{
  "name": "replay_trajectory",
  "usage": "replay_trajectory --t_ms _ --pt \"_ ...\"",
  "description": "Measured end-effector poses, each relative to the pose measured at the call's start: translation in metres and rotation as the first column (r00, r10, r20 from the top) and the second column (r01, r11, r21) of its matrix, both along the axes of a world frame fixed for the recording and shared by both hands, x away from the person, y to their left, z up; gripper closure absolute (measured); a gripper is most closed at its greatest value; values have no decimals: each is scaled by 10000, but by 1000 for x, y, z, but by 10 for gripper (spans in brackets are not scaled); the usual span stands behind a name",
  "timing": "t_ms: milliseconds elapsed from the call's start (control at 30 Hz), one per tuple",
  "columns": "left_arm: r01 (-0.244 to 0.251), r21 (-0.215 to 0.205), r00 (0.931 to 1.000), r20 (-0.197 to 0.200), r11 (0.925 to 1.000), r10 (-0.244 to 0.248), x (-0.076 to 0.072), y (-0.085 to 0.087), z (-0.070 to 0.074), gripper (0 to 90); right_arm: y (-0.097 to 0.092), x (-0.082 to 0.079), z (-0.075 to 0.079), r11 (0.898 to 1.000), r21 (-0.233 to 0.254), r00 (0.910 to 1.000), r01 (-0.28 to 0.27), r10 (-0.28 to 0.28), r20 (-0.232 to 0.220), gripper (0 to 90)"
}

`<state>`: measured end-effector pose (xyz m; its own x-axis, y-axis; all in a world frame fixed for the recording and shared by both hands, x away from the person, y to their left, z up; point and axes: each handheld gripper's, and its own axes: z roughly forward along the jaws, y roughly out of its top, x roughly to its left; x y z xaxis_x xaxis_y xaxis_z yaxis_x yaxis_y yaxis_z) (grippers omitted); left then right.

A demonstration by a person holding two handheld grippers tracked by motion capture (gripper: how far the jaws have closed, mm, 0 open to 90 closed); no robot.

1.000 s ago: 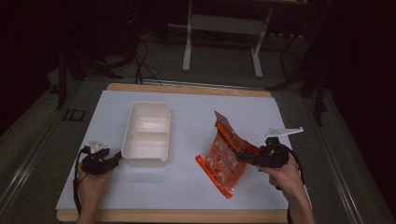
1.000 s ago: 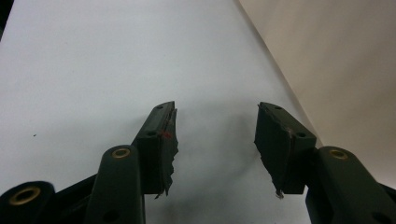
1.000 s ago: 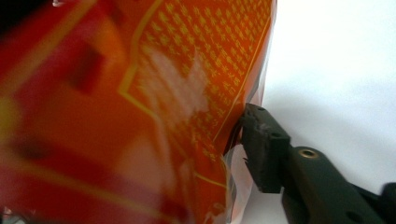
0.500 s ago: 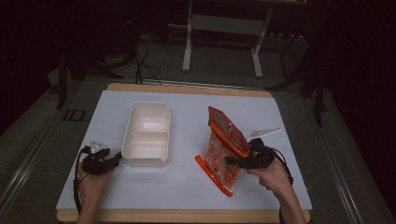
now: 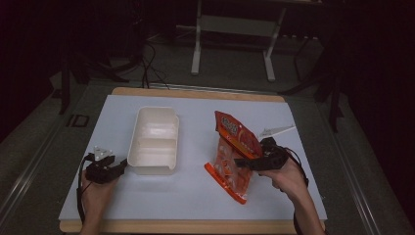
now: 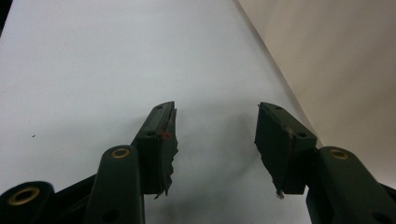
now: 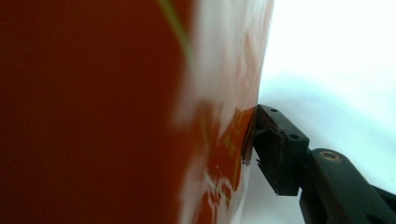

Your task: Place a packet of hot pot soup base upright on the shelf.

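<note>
— Where's the snack bag (image 5: 234,155) sitting?

— Propped up on the counter (image 5: 195,196), right of the middle and toward the near edge. Its bottom corner rests on the white top and the red upper end leans up and back. You can see pale snacks through the clear part.

— Is the right gripper (image 5: 250,162) holding it?

— It's at the bag's right edge, about halfway up. Its fingers have just been opening. In the right gripper view 1 finger (image 7: 276,149) lies right against the red film (image 7: 93,112), and the bag hides the other, so the bag is between them. Whether they press on it, I cannot tell.

— And the person's right hand (image 5: 286,178)?

— Behind the gripper, coming in from the near right corner.

— What else is on there?

— A white 2-compartment tray (image 5: 153,139), left of the bag and well apart from it, its long side running from the near edge toward the far one.

— The left gripper (image 5: 117,170)?

— Low near the tray's near left corner, just beside it. The left gripper view shows its 2 fingers (image 6: 161,144) spread apart over bare white counter, nothing between them.
</note>
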<state>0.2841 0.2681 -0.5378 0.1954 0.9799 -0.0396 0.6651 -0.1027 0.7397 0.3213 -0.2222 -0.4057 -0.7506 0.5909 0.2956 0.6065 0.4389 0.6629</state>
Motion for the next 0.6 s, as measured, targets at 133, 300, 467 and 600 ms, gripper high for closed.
replay_trajectory --t_ms 133,300,467,600 --pt "22 21 10000 5 10000 -22 0 0 0 485 -2 3 4 10000 -37 9999 -45 45 -148 514" --pt "16 20 10000 4 10000 -16 1 -1 -1 485 -3 10 3 9999 -67 9981 -98 94 -604 525" --pt "18 48 10000 13 10000 -19 1 -1 0 484 4 16 -1 9970 -679 9941 -364 292 -1045 571" --pt "24 39 10000 19 10000 -25 1 -1 0 484 14 20 -7 9914 -1229 9931 -446 307 -1129 602"
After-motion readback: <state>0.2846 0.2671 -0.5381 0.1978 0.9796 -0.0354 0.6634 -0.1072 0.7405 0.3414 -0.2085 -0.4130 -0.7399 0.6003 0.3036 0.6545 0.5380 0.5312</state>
